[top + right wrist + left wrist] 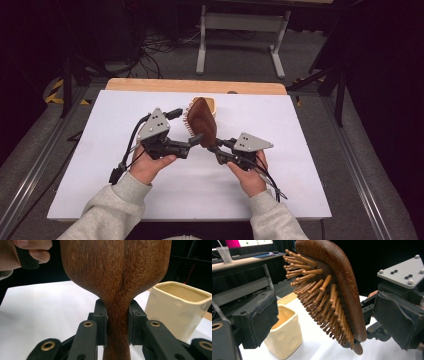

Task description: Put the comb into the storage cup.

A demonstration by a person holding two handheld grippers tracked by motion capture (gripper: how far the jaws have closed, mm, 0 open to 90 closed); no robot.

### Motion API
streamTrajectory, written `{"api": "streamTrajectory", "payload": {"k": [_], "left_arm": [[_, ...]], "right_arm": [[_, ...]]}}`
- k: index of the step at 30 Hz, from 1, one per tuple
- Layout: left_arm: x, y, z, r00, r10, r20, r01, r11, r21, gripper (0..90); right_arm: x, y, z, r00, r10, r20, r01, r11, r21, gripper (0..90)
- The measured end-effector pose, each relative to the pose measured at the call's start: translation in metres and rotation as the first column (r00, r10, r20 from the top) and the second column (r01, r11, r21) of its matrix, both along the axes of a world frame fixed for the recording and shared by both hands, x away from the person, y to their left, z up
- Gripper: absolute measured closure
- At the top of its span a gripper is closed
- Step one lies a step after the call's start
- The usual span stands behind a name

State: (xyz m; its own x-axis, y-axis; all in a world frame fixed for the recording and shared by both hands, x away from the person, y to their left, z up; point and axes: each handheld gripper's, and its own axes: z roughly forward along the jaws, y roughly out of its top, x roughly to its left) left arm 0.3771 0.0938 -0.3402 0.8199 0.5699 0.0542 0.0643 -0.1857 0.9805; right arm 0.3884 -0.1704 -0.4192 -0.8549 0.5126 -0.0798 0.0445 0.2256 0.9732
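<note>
Right gripper (pixel 216 146): jaws closing tight on the narrow neck of the wooden paddle hairbrush (pixel 202 123), one black pad (pixel 101 325) pressing each side of the handle in the right gripper view. Right hand (pixel 248 172) gripping the tool from below, grey sleeve (pixel 272 220) trailing toward the near edge of the tabletop.

Left gripper (pixel 192 140): jaws standing apart, padded faces flanking the brush without touching it in the left gripper view; the near pad (pixel 258 317) sitting clear of the bristles. Left hand (pixel 150 165) supporting the tool from beneath.

Hairbrush: being held aloft and upright over the middle of the white tabletop (pixel 100 170), dark wood back facing right, wooden ball-tipped pins (pixel 322 297) projecting to the left.

Cream square cup (pixel 210 104): standing on the tabletop near the far edge, just behind the brush, dimpled walls showing in both gripper views, opening facing up.
</note>
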Motion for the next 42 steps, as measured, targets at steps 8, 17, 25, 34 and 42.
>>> {"api": "streamTrajectory", "payload": {"k": [8,17,25,34,42], "left_arm": [[0.005,-0.013,0.0,0.9999,0.012,-0.006,-0.012,0.9995,0.029,15.6],[0.008,-0.016,0.001,0.9984,0.016,-0.055,-0.015,0.9995,0.026,31.0],[0.006,-0.016,0.001,0.9934,-0.017,-0.114,0.018,0.9998,0.012,43.9],[0.003,-0.018,0.001,0.9897,-0.053,-0.133,0.053,0.9986,-0.004,53.7],[0.003,-0.019,0.002,0.9869,-0.07,-0.146,0.069,0.9976,-0.01,55.8]], "right_arm": [[-0.001,0.001,0.0,1.0,0.001,0.004,-0.001,1.0,-0.009,73.5],[0.0,-0.001,-0.001,0.9999,-0.008,0.008,0.008,1.0,-0.02,73.3],[0.0,-0.001,-0.001,0.9997,-0.016,0.019,0.017,0.999,-0.038,73.1],[0.0,-0.001,-0.002,0.9996,-0.008,0.028,0.009,0.999,-0.051,73.0],[0.001,-0.002,-0.002,0.9999,-0.002,0.017,0.002,0.999,-0.047,72.4]]}}
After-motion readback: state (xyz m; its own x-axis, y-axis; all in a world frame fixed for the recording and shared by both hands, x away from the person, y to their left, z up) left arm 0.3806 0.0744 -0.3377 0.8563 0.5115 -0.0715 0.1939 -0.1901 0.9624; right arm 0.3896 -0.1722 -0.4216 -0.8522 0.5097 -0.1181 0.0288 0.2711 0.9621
